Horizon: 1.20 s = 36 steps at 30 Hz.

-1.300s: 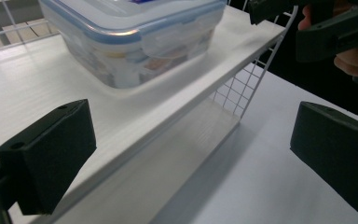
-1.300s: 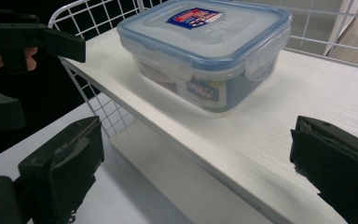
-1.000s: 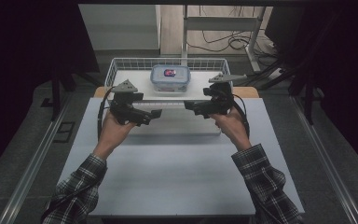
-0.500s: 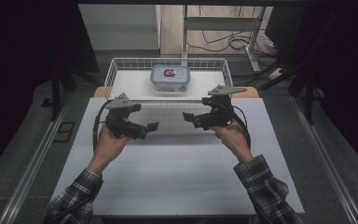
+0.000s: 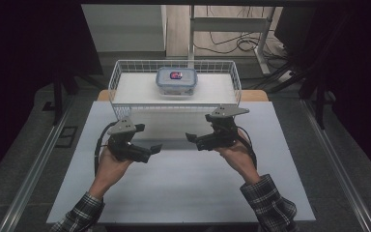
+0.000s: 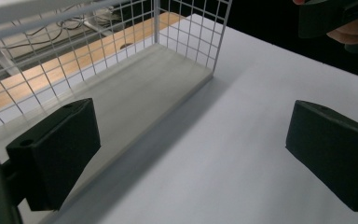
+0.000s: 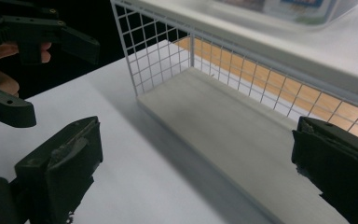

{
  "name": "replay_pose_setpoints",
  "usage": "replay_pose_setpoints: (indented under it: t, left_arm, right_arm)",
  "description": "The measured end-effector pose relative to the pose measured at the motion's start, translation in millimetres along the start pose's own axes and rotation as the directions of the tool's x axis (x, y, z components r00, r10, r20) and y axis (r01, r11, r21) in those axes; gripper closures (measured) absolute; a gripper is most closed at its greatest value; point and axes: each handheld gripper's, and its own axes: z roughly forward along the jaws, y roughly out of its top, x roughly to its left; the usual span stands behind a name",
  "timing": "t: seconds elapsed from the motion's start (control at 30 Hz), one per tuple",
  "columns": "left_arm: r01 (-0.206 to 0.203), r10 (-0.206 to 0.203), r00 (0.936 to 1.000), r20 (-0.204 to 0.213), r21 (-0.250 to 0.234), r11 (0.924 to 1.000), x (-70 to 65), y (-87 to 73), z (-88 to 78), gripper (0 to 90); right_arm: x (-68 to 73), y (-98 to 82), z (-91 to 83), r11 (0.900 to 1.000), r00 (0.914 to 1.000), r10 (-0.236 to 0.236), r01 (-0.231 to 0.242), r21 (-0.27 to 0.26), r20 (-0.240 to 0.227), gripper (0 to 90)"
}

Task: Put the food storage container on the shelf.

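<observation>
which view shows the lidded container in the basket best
The high view: the whole lidded container sits on the upper shelf of the wire basket, its lid plainly seen from above. The right gripper view catches just its lower edge at the top. The left gripper view looks at the basket's lower shelf instead.

One wire basket [image 5: 174,96] – one lidded container [image 5: 176,81] (inside it) – two grippers, left [image 5: 155,148] and right [image 5: 190,137]

A white wire basket [image 5: 118,82] holds a clear, blue-rimmed container [image 5: 176,80] on a pale grey table [image 5: 183,188]; black grippers, plaid sleeves [image 5: 270,208].
</observation>
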Motion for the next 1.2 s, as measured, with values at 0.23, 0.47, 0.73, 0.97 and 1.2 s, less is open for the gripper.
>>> replay_pose_setpoints:
  t: [0.23, 0.47, 0.73, 0.97, 1.2]
  left_arm:
    - [0.010, -0.010, 0.9998, 0.019, -0.004, 0.9999, -8.5, -20.1, 1.4, 2.9]
    - [0.027, -0.027, 0.9996, 0.012, 0.002, 0.9996, -12.8, -38.9, 5.4, 2.9]
    - [0.028, -0.028, 0.9996, -0.010, 0.032, 0.9991, -21.8, -60.6, 2.0, 2.3]
    - [0.055, -0.054, 0.9981, -0.031, 0.037, 0.9978, -25.2, -80.6, -15.0, 2.3]
    - [0.074, -0.072, 0.9961, -0.050, 0.031, 0.9968, -25.7, -92.3, -27.1, 2.7]
  right_arm:
    - [7.2, -20.2, 3.6, 1.000, 1.0000, -0.009, 0.009, 0.021, -0.002, 0.0]
    - [8.5, -36.5, 5.5, 0.999, 1.0000, 0.000, 0.000, 0.036, -0.006, 0.0]
    - [14.0, -62.6, -0.8, 0.998, 0.9998, -0.018, 0.018, 0.058, -0.002, 0.0]
    - [21.1, -70.8, -10.1, 0.997, 0.9999, -0.012, 0.011, 0.073, 0.003, 0.0]
    - [24.6, -76.8, -20.3, 0.997, 1.0000, -0.007, 0.007, 0.071, 0.004, 0.0]
